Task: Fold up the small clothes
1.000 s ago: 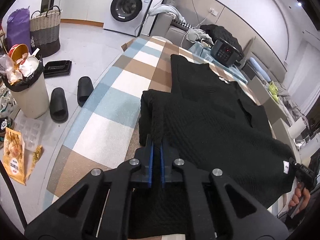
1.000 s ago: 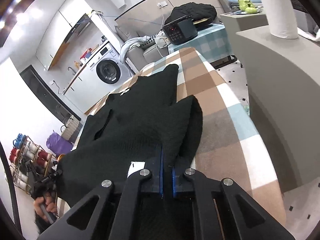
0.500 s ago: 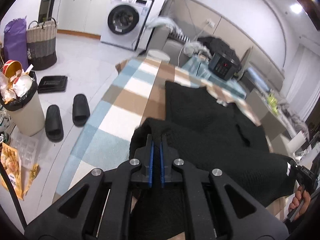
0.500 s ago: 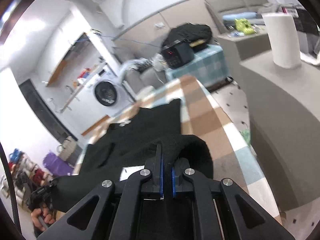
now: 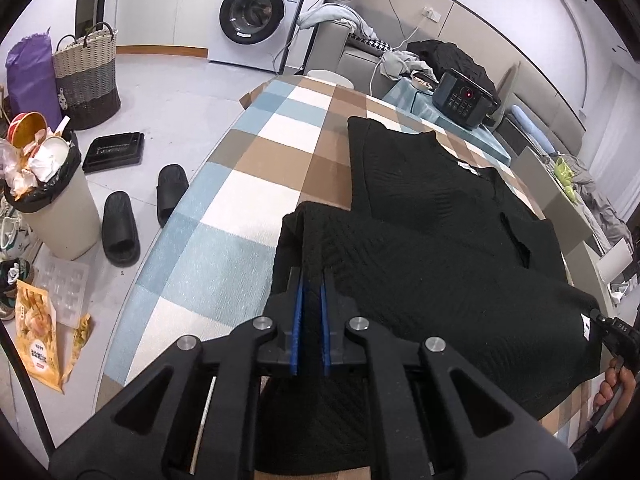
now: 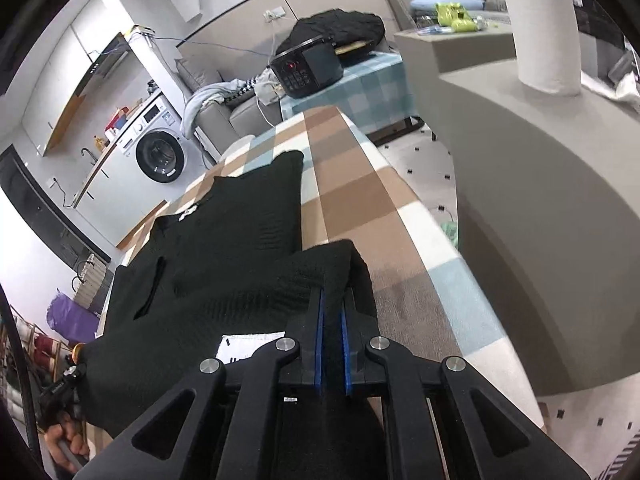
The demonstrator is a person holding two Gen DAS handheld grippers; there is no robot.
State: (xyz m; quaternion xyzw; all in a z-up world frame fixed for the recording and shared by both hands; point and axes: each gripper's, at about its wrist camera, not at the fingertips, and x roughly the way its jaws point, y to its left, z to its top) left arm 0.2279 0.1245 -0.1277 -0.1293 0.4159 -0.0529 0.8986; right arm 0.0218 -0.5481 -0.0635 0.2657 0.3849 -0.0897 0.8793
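Observation:
A black knit top (image 5: 432,240) lies on a checked cloth-covered table (image 5: 256,184), its near hem lifted and doubled over toward the collar. My left gripper (image 5: 311,280) is shut on the hem's left corner. My right gripper (image 6: 331,300) is shut on the hem's right corner, and the top (image 6: 224,248) spreads out to its left. A white label (image 6: 250,346) shows on the raised inner side. The far part with the collar lies flat on the table (image 6: 360,208).
Left of the table on the floor are a full waste bin (image 5: 52,200), black slippers (image 5: 120,228) and a wicker basket (image 5: 86,76). A washing machine (image 5: 256,12) stands at the back. A grey counter with a paper roll (image 6: 546,32) stands right of the table.
Both grippers have carried the hem up, forward toward the collar, and down again, both staying shut on it. The fold now lies lower, near the table.

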